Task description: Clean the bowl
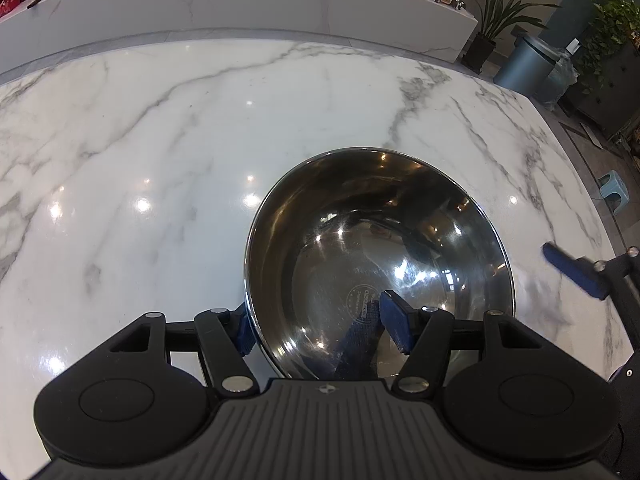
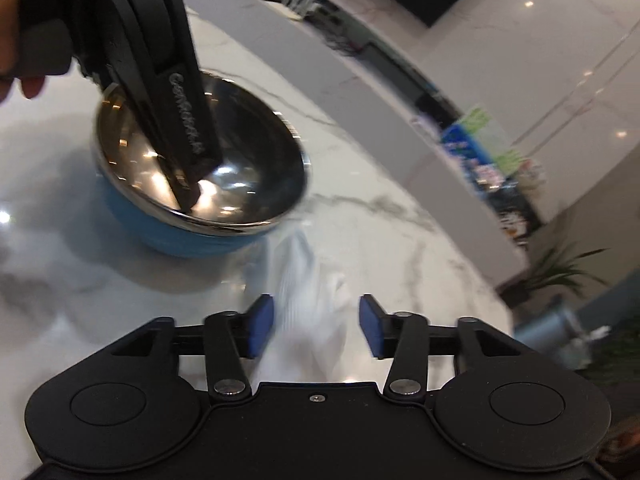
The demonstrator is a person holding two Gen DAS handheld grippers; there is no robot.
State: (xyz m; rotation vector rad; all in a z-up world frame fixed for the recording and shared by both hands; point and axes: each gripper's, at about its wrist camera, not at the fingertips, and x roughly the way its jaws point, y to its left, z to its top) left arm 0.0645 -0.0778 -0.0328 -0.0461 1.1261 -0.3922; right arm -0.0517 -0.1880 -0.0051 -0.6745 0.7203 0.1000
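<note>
Left tool (image 1: 326, 330) straddles the steel bowl's (image 1: 376, 264) wall on the marble table (image 1: 160, 140), one pad inside, one outside, seemingly steadying it. Right tool (image 2: 316, 326) gapes around a white cloth (image 2: 308, 300) just beside the bowl, pads clear. Wiping looks finished or paused; next, regrip or withdraw.

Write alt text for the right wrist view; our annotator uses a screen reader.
The right claw stands open around a blurred white cloth on a marble table. Beyond, the left claw straddles the rim of a steel bowl with a blue outside.
</note>
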